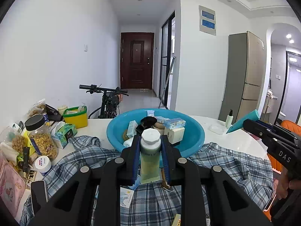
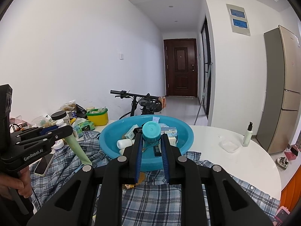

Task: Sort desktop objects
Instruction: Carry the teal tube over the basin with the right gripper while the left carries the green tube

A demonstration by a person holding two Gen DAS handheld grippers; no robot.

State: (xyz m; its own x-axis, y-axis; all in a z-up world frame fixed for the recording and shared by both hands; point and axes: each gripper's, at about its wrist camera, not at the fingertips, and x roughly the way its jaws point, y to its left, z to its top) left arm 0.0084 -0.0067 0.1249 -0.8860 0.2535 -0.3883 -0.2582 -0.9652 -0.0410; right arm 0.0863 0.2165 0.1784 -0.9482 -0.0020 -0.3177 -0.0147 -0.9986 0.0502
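Note:
My left gripper (image 1: 150, 139) is shut on a pale green tube (image 1: 150, 156) with a white cap, held upright just in front of the blue basin (image 1: 195, 131). The basin holds several small boxes, a white bottle and a dark round item. In the right wrist view my right gripper (image 2: 151, 136) is shut on a teal tube (image 2: 151, 131), cap end facing the camera, over the near side of the blue basin (image 2: 107, 137). Each view shows the other hand too: the right gripper (image 1: 244, 124) with the teal tube (image 1: 242, 121), and the left gripper (image 2: 69, 130) with the green tube (image 2: 77, 146).
A plaid shirt (image 1: 235, 162) lies crumpled over the white table's near side. At left stand a cereal jar (image 1: 42, 137), a tissue pack (image 1: 64, 133), a yellow box (image 1: 76, 116) and a phone (image 2: 44, 163). A pump bottle (image 2: 247, 135) and a clear lid (image 2: 229, 145) sit right.

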